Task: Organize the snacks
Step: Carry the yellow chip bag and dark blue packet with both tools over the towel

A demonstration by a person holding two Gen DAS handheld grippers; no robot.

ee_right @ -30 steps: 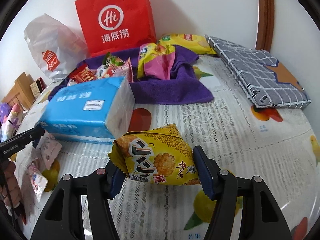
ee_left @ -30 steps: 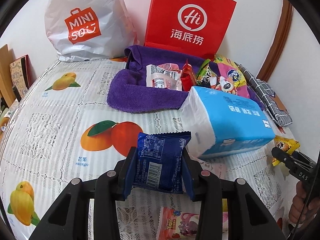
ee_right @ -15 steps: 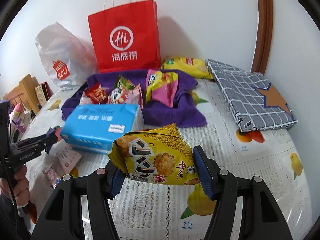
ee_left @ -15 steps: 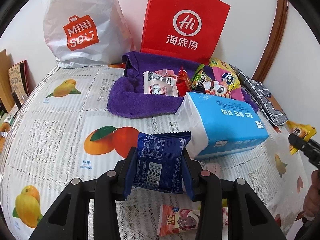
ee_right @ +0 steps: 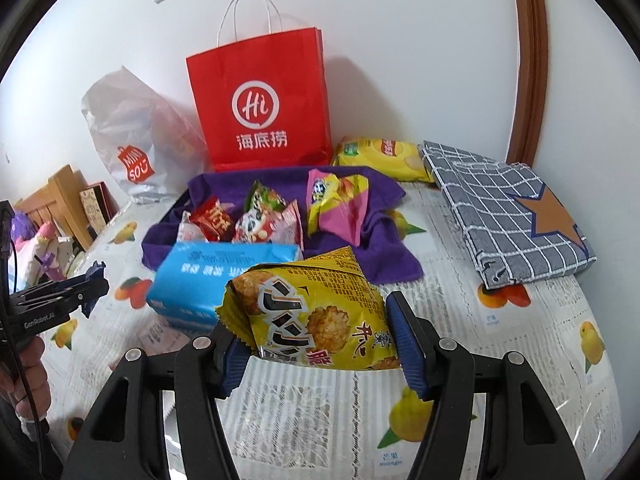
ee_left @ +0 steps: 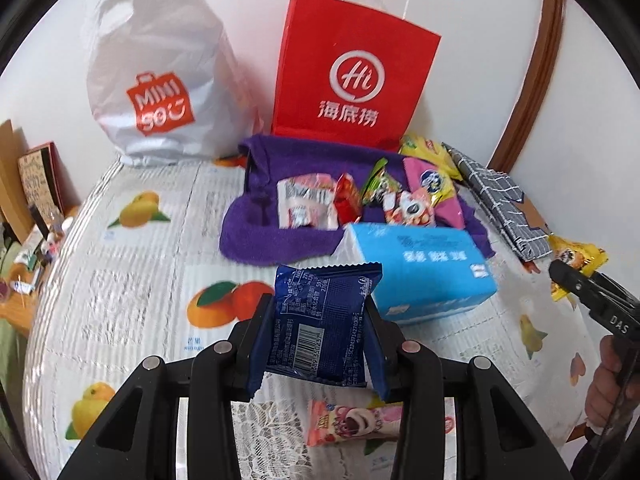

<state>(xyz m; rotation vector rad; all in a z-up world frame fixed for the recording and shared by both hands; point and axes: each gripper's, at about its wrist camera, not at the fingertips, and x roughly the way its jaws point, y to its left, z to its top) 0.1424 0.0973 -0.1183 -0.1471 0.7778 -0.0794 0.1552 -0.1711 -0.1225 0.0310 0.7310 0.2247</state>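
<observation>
My left gripper (ee_left: 318, 354) is shut on a dark blue snack packet (ee_left: 320, 324), held above the fruit-print tablecloth (ee_left: 132, 288). My right gripper (ee_right: 320, 346) is shut on a yellow rice-cracker bag (ee_right: 316, 316), also lifted off the table. The right gripper with its yellow bag (ee_left: 576, 258) shows at the right edge of the left wrist view. A purple towel (ee_right: 376, 252) at the back holds several snack packets (ee_right: 256, 220). A pink snack packet (ee_left: 352, 420) lies on the table under the left gripper.
A blue tissue pack (ee_right: 200, 276) lies in front of the towel. A red paper bag (ee_right: 264, 100) and a white plastic bag (ee_left: 156, 76) stand against the wall. A yellow chip bag (ee_right: 380, 158) and a folded checked cloth (ee_right: 508, 204) lie at right.
Both grippers have risen with their packets, so the table and towel look farther below. The grips have not changed.
</observation>
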